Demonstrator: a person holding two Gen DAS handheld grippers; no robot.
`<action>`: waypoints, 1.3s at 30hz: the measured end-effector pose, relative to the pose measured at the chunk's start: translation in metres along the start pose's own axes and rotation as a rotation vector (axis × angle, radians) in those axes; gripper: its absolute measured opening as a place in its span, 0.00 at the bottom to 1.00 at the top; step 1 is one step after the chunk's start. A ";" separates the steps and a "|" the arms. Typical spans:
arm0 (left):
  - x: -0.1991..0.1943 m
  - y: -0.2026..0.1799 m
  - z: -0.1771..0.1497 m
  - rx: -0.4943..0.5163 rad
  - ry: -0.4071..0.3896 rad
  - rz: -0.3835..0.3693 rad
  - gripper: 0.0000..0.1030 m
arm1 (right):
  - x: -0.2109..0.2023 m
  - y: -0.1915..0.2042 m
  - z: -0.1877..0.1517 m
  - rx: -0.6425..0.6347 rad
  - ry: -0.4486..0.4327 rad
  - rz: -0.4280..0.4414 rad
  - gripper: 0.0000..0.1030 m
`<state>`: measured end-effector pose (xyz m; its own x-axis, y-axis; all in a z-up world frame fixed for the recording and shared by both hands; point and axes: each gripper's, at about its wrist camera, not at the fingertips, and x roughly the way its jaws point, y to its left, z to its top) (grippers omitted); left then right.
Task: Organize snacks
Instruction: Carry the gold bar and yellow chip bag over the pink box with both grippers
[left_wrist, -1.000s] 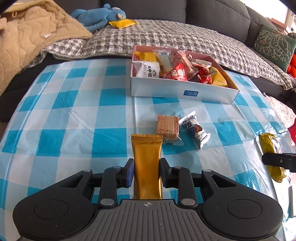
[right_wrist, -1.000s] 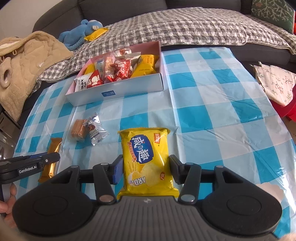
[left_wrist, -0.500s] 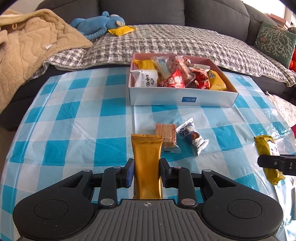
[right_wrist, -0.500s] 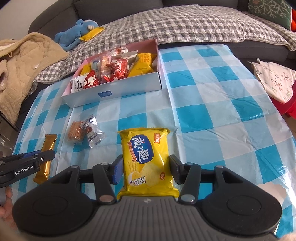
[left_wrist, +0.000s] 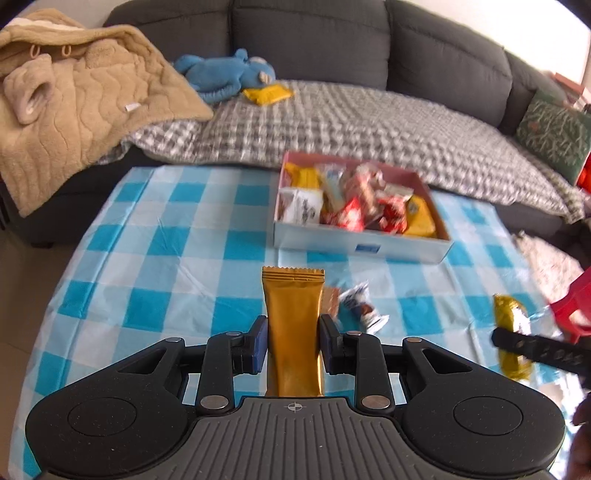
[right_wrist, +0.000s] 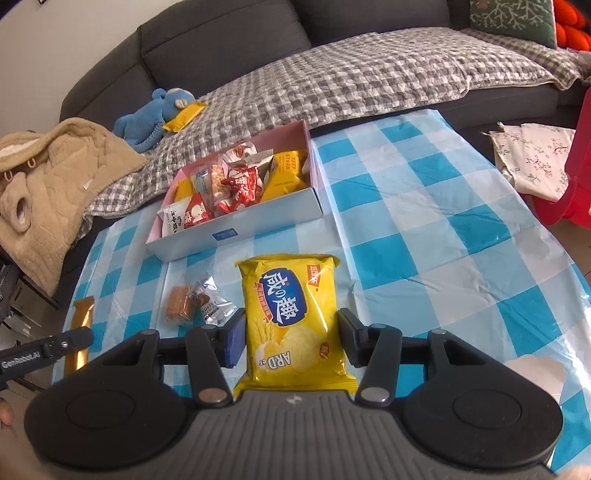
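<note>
My left gripper (left_wrist: 293, 338) is shut on a gold snack bar (left_wrist: 293, 325) and holds it above the checked table. My right gripper (right_wrist: 291, 338) is shut on a yellow chip bag (right_wrist: 291, 314), also off the table. The white snack box (left_wrist: 360, 245) holds several packets and stands ahead, at the far side of the table; it also shows in the right wrist view (right_wrist: 236, 230). A wafer pack (right_wrist: 179, 304) and a clear-wrapped candy (right_wrist: 210, 306) lie on the cloth between the grippers and the box.
The blue-and-white checked tablecloth (left_wrist: 177, 236) covers the table. Behind it is a grey sofa with a checked blanket (left_wrist: 332, 125), a beige fleece (left_wrist: 74, 103), a blue plush toy (left_wrist: 225, 75) and a yellow packet (left_wrist: 267, 94). A red stool (left_wrist: 574, 306) stands at the right.
Both grippers have risen and pulled back with their snacks; the box and loose snacks look farther off. The left view is blurred by motion.
</note>
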<state>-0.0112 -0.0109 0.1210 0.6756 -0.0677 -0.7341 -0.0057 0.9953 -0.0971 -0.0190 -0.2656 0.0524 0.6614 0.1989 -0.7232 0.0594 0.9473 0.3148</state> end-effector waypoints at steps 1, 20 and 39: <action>-0.010 -0.001 0.003 0.006 -0.020 -0.005 0.26 | -0.003 0.000 0.001 0.008 -0.012 0.002 0.46; 0.042 0.018 0.076 -0.051 -0.027 -0.140 0.26 | 0.011 0.013 0.077 0.019 -0.081 0.020 0.46; -0.060 0.030 0.035 -0.143 -0.087 -0.159 0.26 | -0.103 -0.016 0.022 0.092 -0.158 0.065 0.46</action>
<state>-0.0259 0.0250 0.1862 0.7375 -0.2107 -0.6416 0.0056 0.9520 -0.3062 -0.0716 -0.3067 0.1356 0.7745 0.2103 -0.5966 0.0760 0.9054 0.4178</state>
